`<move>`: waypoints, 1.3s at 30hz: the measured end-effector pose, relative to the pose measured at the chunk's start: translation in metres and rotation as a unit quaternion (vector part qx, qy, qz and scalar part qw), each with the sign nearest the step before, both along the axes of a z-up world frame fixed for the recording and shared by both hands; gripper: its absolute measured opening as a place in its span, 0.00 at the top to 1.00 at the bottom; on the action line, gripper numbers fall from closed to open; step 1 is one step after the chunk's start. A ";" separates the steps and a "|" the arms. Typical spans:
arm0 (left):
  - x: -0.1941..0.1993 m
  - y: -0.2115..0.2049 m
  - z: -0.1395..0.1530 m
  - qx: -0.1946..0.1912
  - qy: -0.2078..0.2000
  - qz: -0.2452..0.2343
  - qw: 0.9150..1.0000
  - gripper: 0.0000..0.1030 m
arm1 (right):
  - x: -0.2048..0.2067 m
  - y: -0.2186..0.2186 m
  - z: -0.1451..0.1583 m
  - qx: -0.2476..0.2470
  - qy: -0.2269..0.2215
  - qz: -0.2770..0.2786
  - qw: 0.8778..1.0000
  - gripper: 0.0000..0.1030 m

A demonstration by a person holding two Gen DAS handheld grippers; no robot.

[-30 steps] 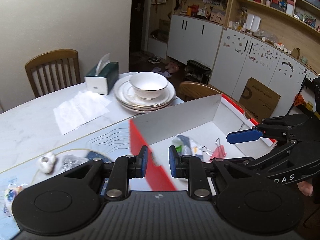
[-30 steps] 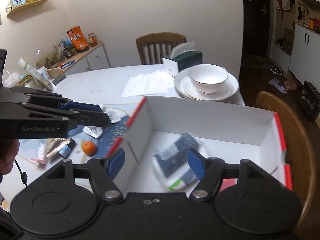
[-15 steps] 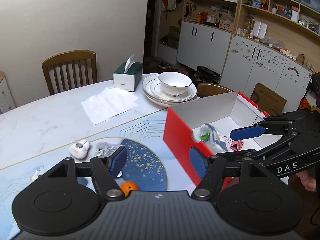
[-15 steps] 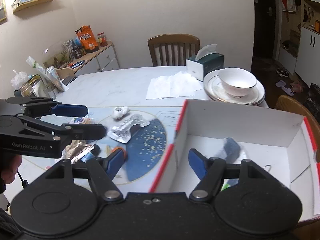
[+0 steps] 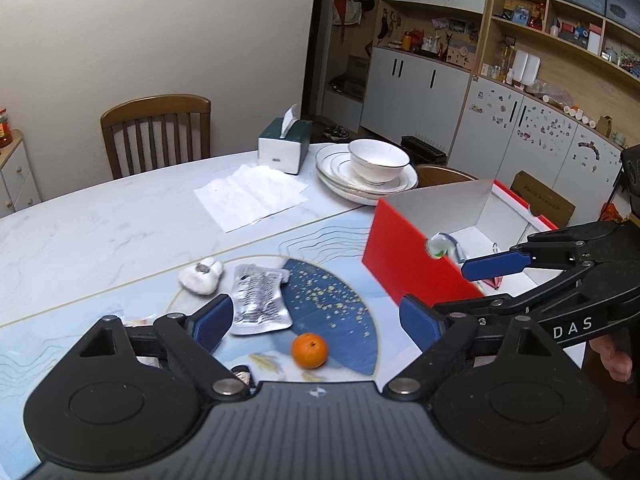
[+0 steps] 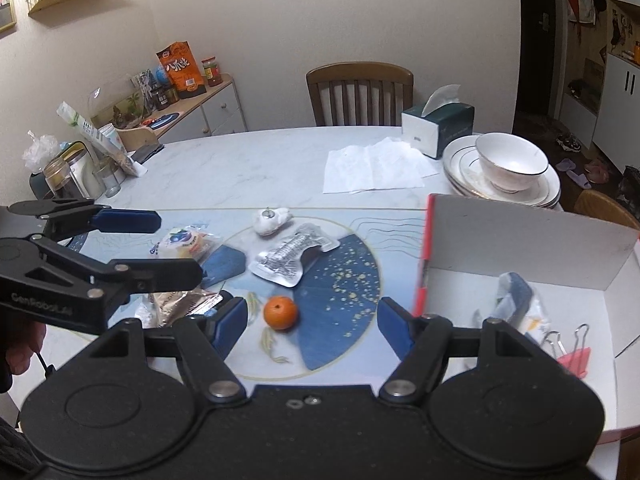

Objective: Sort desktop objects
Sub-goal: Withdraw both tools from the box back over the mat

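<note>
Both grippers pulled back, orange [image 6: 280,312] between right gripper [image 6: 312,320] fingers (untouched).

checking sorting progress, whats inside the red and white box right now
Inside the box: a crumpled plastic packet and pink binder clips. The right gripper body hides the box's near floor, so more may lie there.

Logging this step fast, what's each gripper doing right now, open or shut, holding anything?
Left gripper: open, holding nothing, above the small round orange fruit.
Right gripper: open, holding nothing, beside the red-and-white cardboard box.
</note>
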State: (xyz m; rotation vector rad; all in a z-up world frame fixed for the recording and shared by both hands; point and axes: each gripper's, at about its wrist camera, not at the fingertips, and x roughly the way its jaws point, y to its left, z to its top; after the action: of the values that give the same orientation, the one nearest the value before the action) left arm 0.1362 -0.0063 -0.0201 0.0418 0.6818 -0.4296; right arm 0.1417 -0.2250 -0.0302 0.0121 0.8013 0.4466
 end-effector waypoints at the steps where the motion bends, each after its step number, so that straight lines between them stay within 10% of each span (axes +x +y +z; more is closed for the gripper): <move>1: -0.001 0.005 -0.001 -0.001 0.001 0.001 1.000 0.11 | 0.000 0.004 -0.002 -0.001 0.001 0.000 1.000 0.31; 3: -0.002 0.013 -0.004 -0.004 0.002 0.003 1.000 0.00 | 0.000 0.011 -0.004 -0.001 0.005 -0.001 1.000 0.31; 39: -0.012 0.106 -0.089 0.038 0.077 0.043 0.995 0.00 | 0.028 0.083 -0.061 -0.074 0.030 -0.024 0.996 0.31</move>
State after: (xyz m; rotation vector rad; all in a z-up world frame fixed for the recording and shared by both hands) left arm 0.1243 0.1002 -0.1095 0.0503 0.8494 -0.3264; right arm 0.1695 -0.1425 -0.0916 -0.0940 0.8899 0.3415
